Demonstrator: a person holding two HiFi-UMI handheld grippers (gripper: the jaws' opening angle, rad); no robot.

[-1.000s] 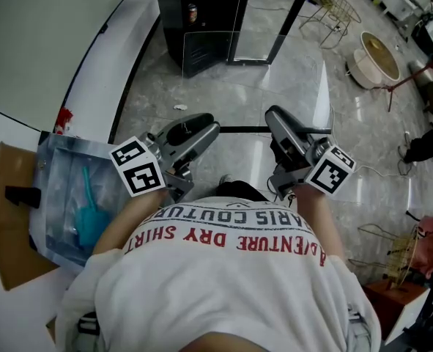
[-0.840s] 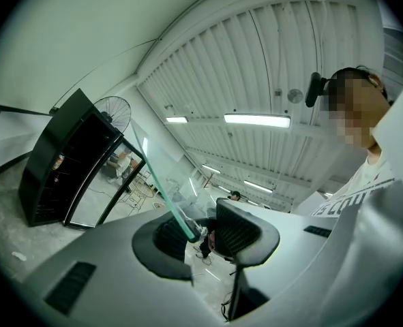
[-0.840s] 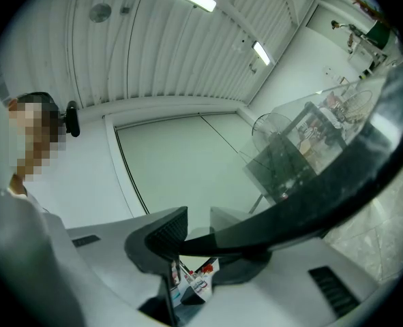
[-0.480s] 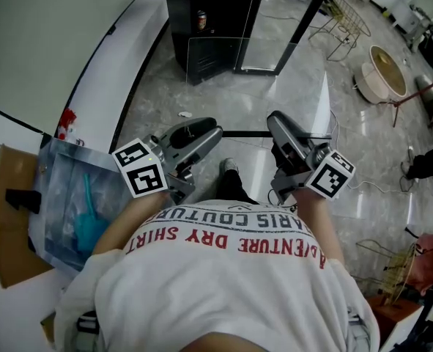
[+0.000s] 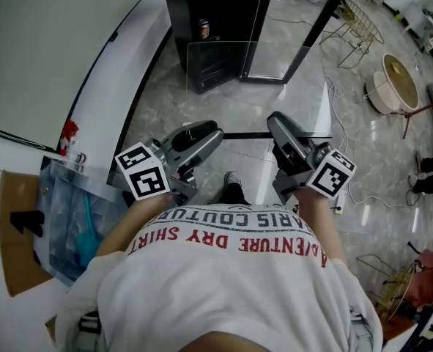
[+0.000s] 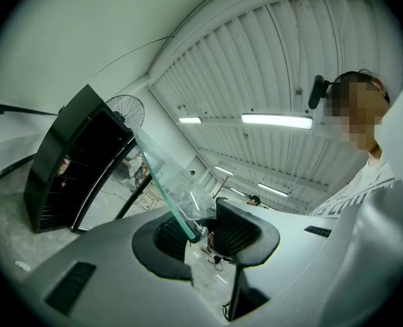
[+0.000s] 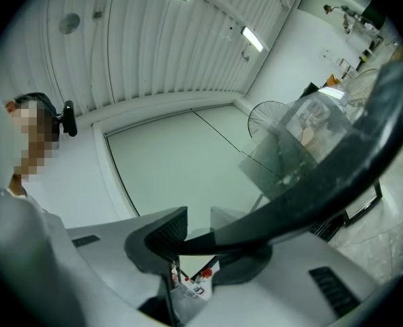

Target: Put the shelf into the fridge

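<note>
Shelf (image 5: 247, 134) = clear glass pane with a dark strip along the near edge, carried flat and level out in front of the body, well off the floor, not in the fridge yet. Pinched at both ends: left gripper (image 5: 204, 133) clamped onto the greenish glass edge, right gripper (image 5: 278, 121) clamped onto the dark strip. Jaws narrow on both, nothing else in them. Long side running crossways from one gripper to the other, far edge pointing ahead.

Fridge (image 5: 216, 6) pretty much dead ahead and a touch to the left: black cabinet, door (image 5: 305, 50) swung open to the right, can (image 5: 204, 28) sitting inside. Well apart from the shelf for now. Left end slightly nearer the cabinet by the look of it. Probably just a case of carrying it straight in, squared up to the opening. Maybe watch the right end against that open door.
</note>
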